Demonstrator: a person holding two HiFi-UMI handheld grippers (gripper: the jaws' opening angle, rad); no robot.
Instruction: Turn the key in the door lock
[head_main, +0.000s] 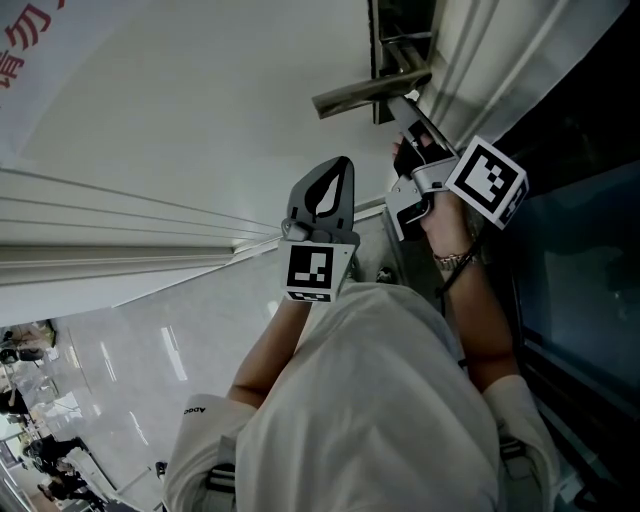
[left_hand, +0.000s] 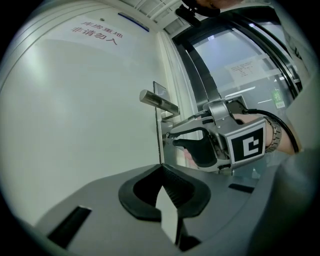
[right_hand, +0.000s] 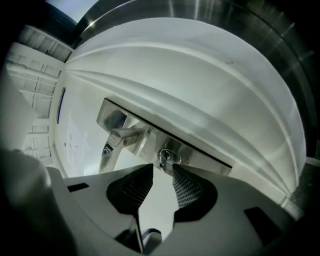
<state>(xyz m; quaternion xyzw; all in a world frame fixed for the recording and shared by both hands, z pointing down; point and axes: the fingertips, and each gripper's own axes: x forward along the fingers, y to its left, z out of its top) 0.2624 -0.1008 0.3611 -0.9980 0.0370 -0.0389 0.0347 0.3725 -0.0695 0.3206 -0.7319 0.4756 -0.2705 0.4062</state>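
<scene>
A small metal key (right_hand: 167, 157) sits in the lock of a steel plate (right_hand: 145, 137) on the white door (head_main: 200, 100), just under the lever handle (head_main: 370, 92). My right gripper (right_hand: 162, 170) points level at the lock, jaws open. The key's head stands at the tips of its ribbed pads (right_hand: 186, 189), which are not pressing on it. In the head view the right gripper (head_main: 400, 108) reaches the plate from the right. My left gripper (head_main: 345, 165) hangs back from the door, left of the right gripper, shut and empty, its tips (left_hand: 161, 170) together.
The handle (left_hand: 159, 101) juts out from the door's edge above the right gripper (left_hand: 167, 136). A dark metal frame and glass panel (head_main: 580, 250) stand to the right. Red print (left_hand: 95, 34) marks the door's top. People stand far off on the shiny floor (head_main: 40, 440).
</scene>
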